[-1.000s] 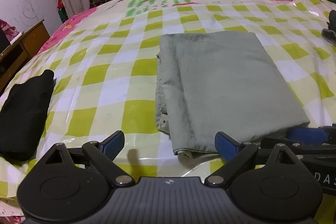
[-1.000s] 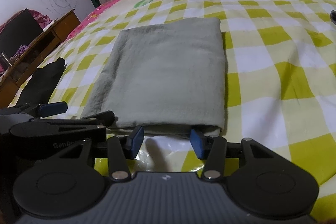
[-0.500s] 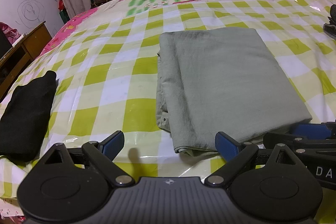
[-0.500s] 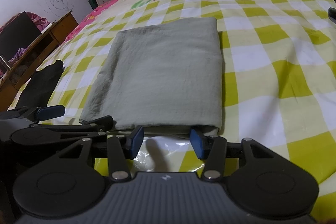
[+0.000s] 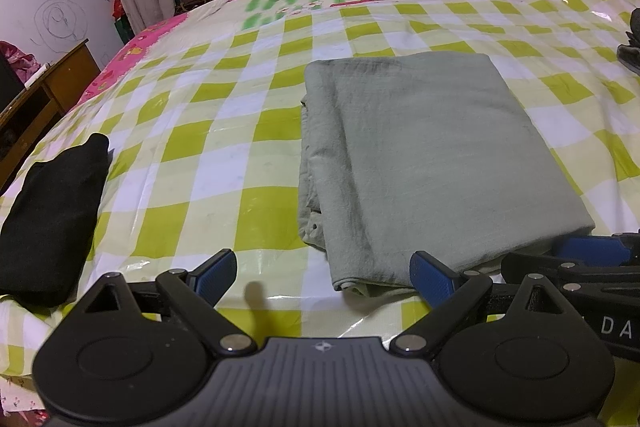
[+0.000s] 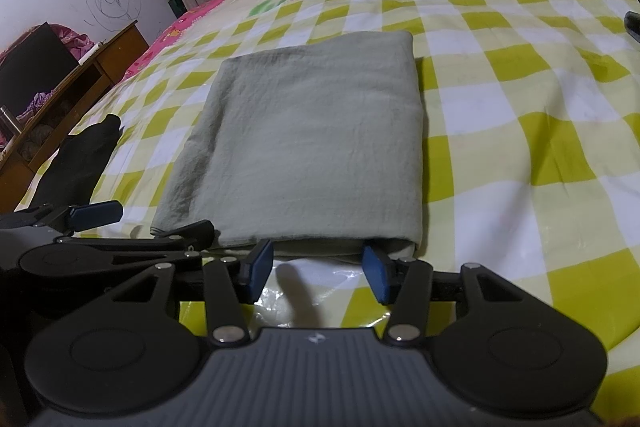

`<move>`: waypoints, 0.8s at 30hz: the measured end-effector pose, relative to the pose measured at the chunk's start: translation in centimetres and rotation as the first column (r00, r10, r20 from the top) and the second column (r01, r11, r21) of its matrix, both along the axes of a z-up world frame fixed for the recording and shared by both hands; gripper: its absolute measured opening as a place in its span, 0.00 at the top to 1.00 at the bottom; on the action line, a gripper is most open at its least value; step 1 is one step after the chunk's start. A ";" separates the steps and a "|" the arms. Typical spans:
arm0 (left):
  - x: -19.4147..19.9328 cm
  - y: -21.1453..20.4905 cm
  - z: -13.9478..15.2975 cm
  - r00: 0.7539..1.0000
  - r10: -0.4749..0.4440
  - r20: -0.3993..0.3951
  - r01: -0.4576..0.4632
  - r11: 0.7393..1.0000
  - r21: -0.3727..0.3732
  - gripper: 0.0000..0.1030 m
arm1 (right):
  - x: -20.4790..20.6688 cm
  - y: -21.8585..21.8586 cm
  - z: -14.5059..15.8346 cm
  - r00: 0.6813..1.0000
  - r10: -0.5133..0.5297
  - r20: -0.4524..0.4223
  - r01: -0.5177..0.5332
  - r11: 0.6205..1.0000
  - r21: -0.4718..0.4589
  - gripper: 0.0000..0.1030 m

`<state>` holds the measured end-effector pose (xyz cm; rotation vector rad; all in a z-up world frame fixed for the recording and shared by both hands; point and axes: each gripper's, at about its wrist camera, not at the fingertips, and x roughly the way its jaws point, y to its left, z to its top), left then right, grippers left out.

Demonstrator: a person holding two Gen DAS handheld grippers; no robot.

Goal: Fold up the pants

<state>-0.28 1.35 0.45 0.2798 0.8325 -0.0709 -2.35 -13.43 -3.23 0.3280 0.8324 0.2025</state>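
Note:
The grey-green pants [image 5: 420, 155] lie folded into a flat rectangle on the checked bed cover, also in the right wrist view [image 6: 312, 147]. My left gripper [image 5: 324, 273] is open and empty just before the pants' near left corner. My right gripper [image 6: 314, 265] is open and empty at the pants' near edge, its fingertips [image 6: 258, 263] close to the fold. Each gripper shows in the other's view: the right [image 5: 580, 251], the left [image 6: 96, 213].
A folded black garment [image 5: 52, 211] lies at the left of the bed. A wooden cabinet [image 6: 60, 95] stands beyond the bed's left edge. A dark object [image 5: 632, 43] sits at the far right. Pillows and a sofa lie at the back.
Both grippers have drawn back a little and risen, so the pants sit slightly farther off. The pants have not moved. Both jaws stay open.

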 end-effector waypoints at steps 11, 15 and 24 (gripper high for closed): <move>-0.1 0.2 0.0 1.000 0.001 0.002 -0.001 1.000 0.007 0.00 | 0.0 -0.1 0.0 1.000 0.000 -0.001 0.000 1.000 0.001 0.51; -0.1 0.2 0.1 1.000 0.001 0.002 -0.001 1.000 0.008 0.00 | 0.0 -0.1 0.0 1.000 0.001 -0.001 -0.001 1.000 0.001 0.51; -0.1 0.1 0.1 1.000 0.002 0.002 -0.002 1.000 0.009 0.00 | 0.0 -0.1 0.0 1.000 0.000 -0.002 0.000 1.000 0.003 0.51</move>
